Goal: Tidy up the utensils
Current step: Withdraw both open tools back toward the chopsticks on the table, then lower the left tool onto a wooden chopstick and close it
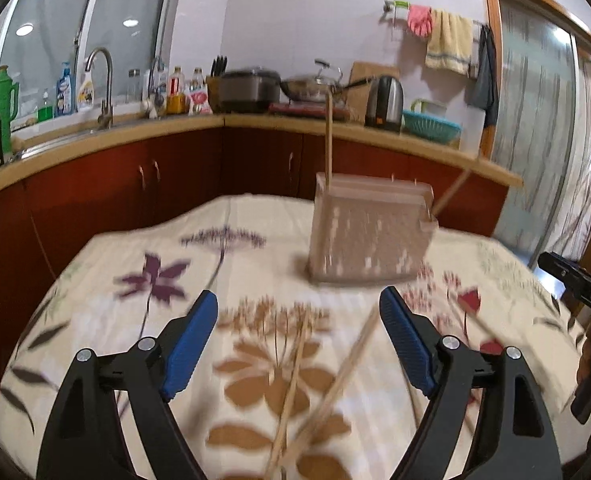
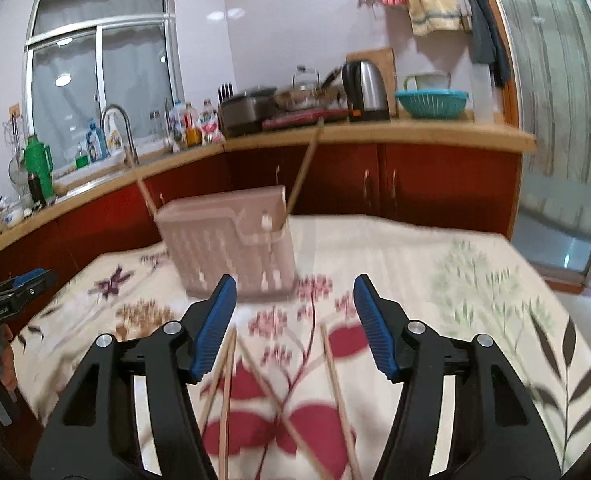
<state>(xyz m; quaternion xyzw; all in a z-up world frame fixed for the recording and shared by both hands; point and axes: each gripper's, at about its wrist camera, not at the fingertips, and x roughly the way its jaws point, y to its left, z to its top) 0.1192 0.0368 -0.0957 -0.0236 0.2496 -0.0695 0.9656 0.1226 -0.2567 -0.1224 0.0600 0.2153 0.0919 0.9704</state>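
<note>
Left gripper is wide open w/ nothing held, hanging over two loose chopsticks on the flowered cloth. Right gripper is open too, empty, above three or four more sticks. The basket w/ two sticks already in it stands just beyond, so best bet: single out one stick, pinch near mid, lift before tilting toward the basket.

Floral tablecloth underneath. On counter at 12: kettle, wok, rice cooker. Teal basket at 1, green thermos at 10 (nr faucet).
</note>
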